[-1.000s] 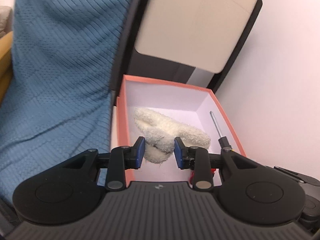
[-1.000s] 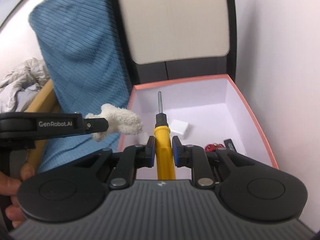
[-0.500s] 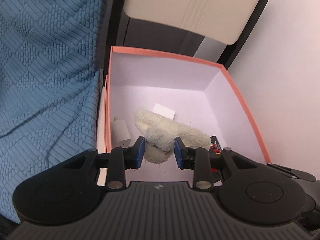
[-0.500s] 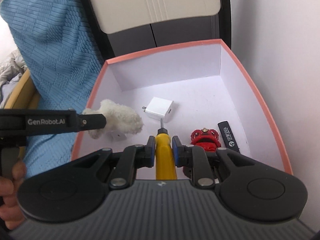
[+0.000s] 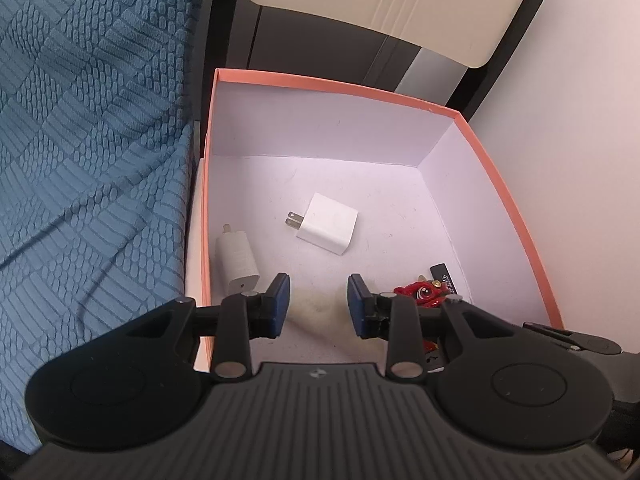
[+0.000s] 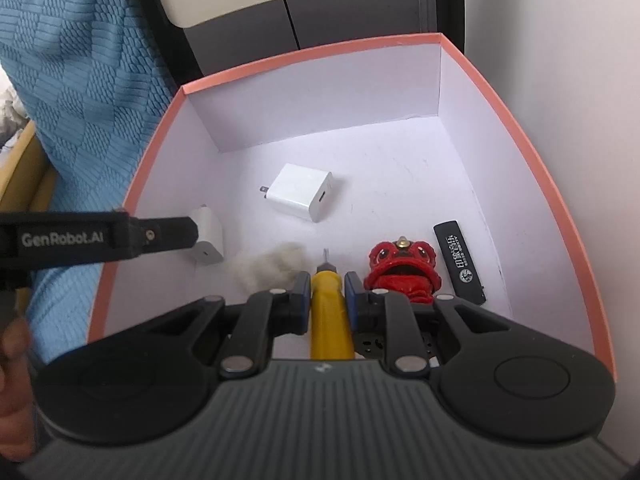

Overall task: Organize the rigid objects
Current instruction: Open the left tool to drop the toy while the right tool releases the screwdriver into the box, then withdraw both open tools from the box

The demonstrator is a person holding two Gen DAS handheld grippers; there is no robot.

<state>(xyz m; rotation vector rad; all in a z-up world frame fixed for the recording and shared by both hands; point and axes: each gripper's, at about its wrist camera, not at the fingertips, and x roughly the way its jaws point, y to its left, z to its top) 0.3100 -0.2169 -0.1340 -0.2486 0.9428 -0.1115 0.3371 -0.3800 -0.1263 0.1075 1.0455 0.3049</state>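
A salmon-rimmed white box (image 5: 332, 80) holds a square white charger (image 5: 328, 228), a second white charger (image 5: 238, 260), a red lion figurine (image 6: 400, 268) and a black USB stick (image 6: 460, 260). My right gripper (image 6: 326, 292) is shut on a yellow-handled screwdriver (image 6: 330, 320), whose tip points down at the box floor. My left gripper (image 5: 318, 300) keeps its narrow gap. A cream fluffy toy (image 5: 316, 308) shows blurred and low between the pads. In the right wrist view the toy (image 6: 272, 266) sits near the floor, apart from the left fingertip (image 6: 188, 236).
A blue textured blanket (image 5: 88, 140) hangs along the box's left side. A cream panel (image 5: 380, 0) on a dark frame stands behind the box, and a white wall (image 5: 580, 140) runs along its right side. A person's hand (image 6: 12, 360) shows at the lower left.
Both grippers have come down into the box. The fluffy toy, which stuck out ahead of the left pads, now sits lower and blurred. The screwdriver tip has dropped close to the floor.
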